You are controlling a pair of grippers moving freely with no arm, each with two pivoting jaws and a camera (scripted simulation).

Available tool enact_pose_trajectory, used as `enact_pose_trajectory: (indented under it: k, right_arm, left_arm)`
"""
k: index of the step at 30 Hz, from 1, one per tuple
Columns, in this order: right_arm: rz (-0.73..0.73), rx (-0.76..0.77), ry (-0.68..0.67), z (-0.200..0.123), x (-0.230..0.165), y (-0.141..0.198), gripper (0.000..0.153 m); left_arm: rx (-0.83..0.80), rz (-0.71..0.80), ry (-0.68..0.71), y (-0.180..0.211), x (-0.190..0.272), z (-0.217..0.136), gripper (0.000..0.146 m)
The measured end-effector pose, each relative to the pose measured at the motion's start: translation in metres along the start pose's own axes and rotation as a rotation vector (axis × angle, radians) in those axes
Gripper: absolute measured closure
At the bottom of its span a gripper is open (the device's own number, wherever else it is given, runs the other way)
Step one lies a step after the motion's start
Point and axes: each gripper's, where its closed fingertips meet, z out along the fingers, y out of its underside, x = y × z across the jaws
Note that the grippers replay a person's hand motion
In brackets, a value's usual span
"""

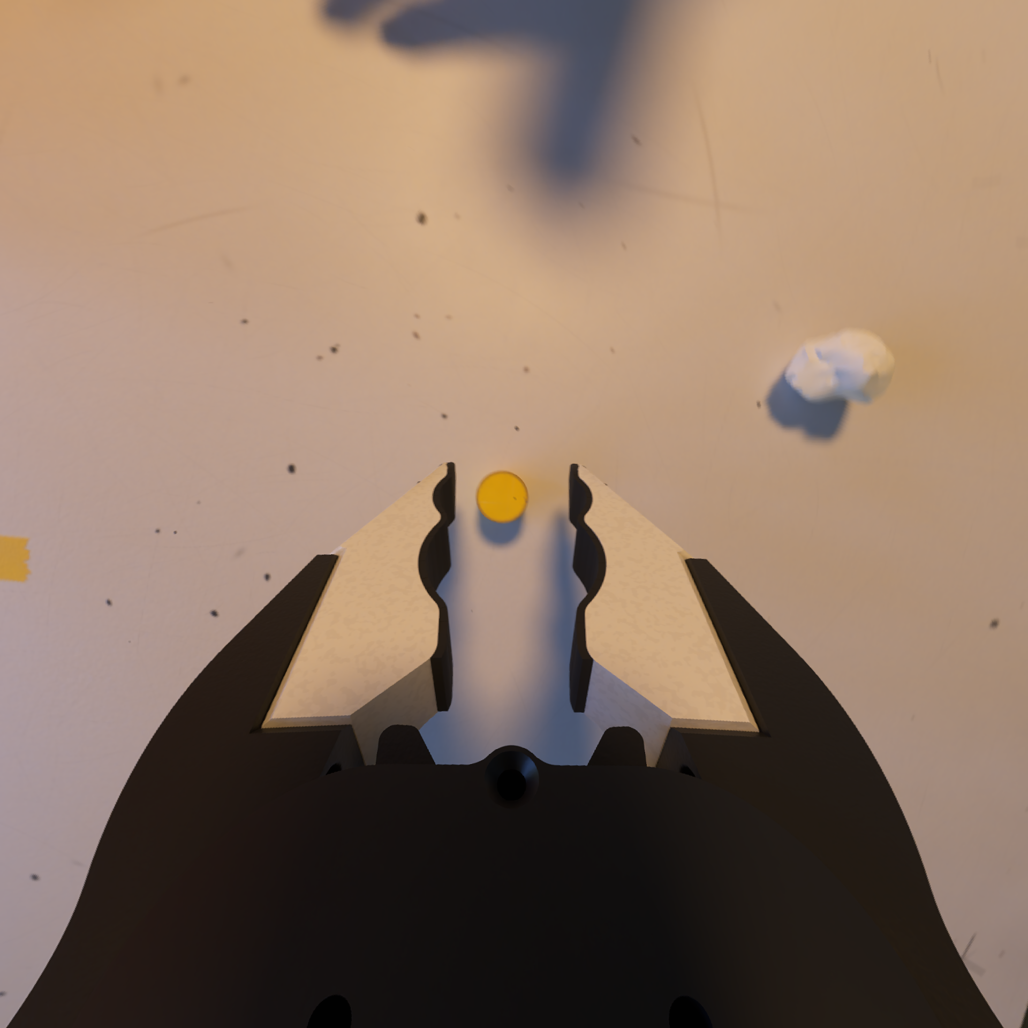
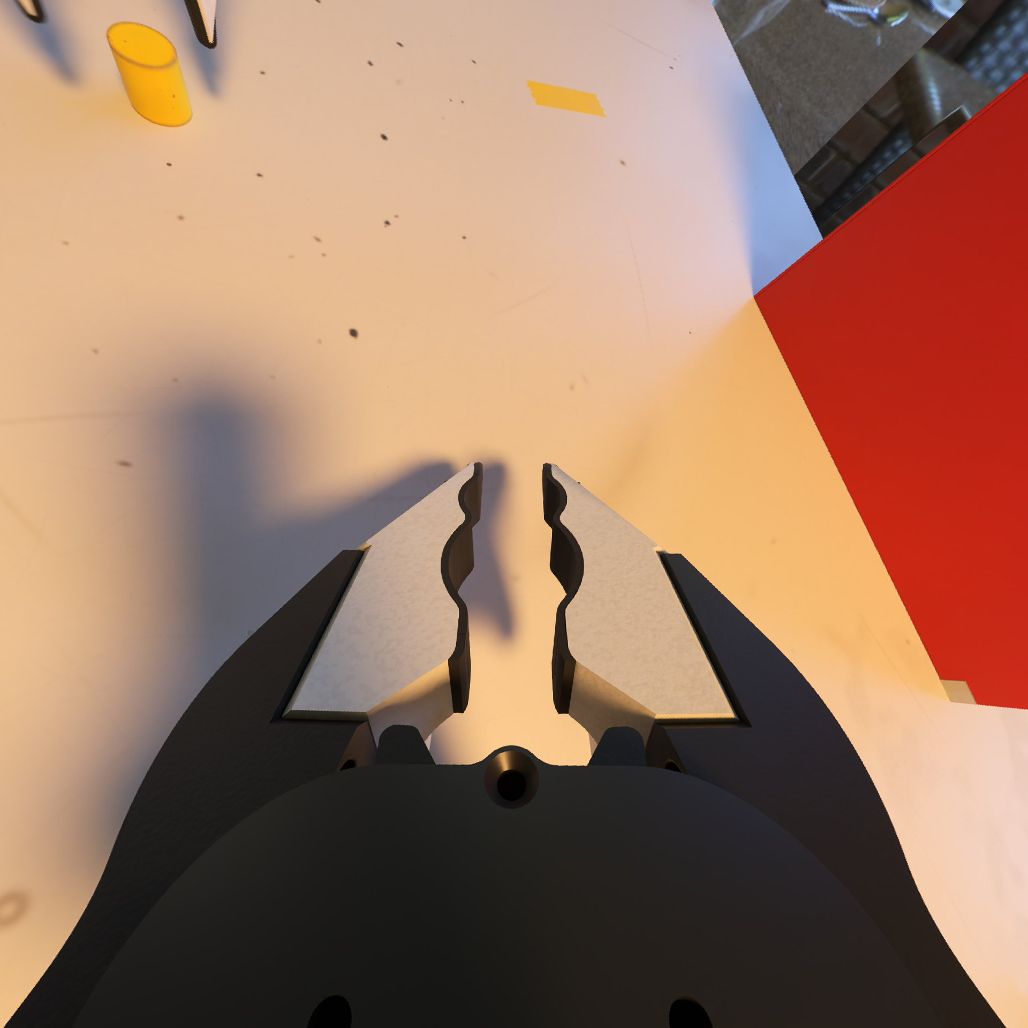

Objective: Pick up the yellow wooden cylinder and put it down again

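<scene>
The yellow wooden cylinder (image 1: 502, 497) stands upright on the pale table. In the left wrist view I look straight down on its round top. My left gripper (image 1: 512, 473) is open and points down over it, with the cylinder between the fingertips, closer to the left finger and touching neither. In the right wrist view the cylinder (image 2: 150, 75) stands at the top left, with the left gripper's fingertips (image 2: 203, 25) above and on either side of it. My right gripper (image 2: 512, 473) is open and empty, hovering far from the cylinder.
A crumpled white paper ball (image 1: 840, 364) lies right of the cylinder. A strip of yellow tape (image 2: 564, 99) is stuck to the table. A red box (image 2: 918, 417) stands close on the right of my right gripper. The table edge (image 2: 773, 150) runs beyond it.
</scene>
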Motion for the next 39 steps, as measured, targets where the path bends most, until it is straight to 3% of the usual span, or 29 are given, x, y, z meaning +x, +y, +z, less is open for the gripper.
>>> enact_pose_trajectory:
  k: [3,7,11,18,23,29,31,37,39]
  right_arm:
    - [-0.008,-0.001,-0.006,0.000,-0.002,-0.001,0.131]
    - [-0.013,-0.001,-0.007,0.001,-0.003,-0.001,0.131]
    - [-0.014,-0.001,-0.006,0.001,-0.003,-0.001,0.131]
    - [-0.019,0.000,-0.008,0.000,-0.004,-0.002,0.131]
    - [-0.017,-0.002,-0.007,0.000,-0.004,-0.001,0.131]
    - [-0.016,-0.001,-0.010,0.000,-0.004,-0.001,0.131]
    - [-0.018,-0.002,-0.012,0.000,-0.004,0.000,0.131]
    - [-0.018,-0.003,-0.014,0.000,-0.005,0.000,0.131]
    - [-0.019,-0.003,-0.014,0.000,-0.005,0.000,0.131]
  left_arm:
    - [-0.074,0.058,-0.014,0.013,0.003,0.002,0.094]
    - [-0.095,0.112,-0.020,0.018,0.004,0.007,0.091]
    - [-0.113,0.119,-0.029,0.019,0.002,0.012,0.107]
    - [-0.082,0.087,-0.061,0.016,-0.005,0.008,0.120]
    - [-0.047,0.059,-0.085,0.005,-0.016,0.005,0.121]
    - [-0.128,0.062,0.007,0.021,-0.002,0.011,0.090]
    - [-0.128,0.069,0.004,0.022,-0.002,0.014,0.094]
    - [-0.131,0.063,-0.019,0.022,-0.005,0.015,0.127]
    - [-0.133,0.066,-0.023,0.022,-0.005,0.015,0.128]
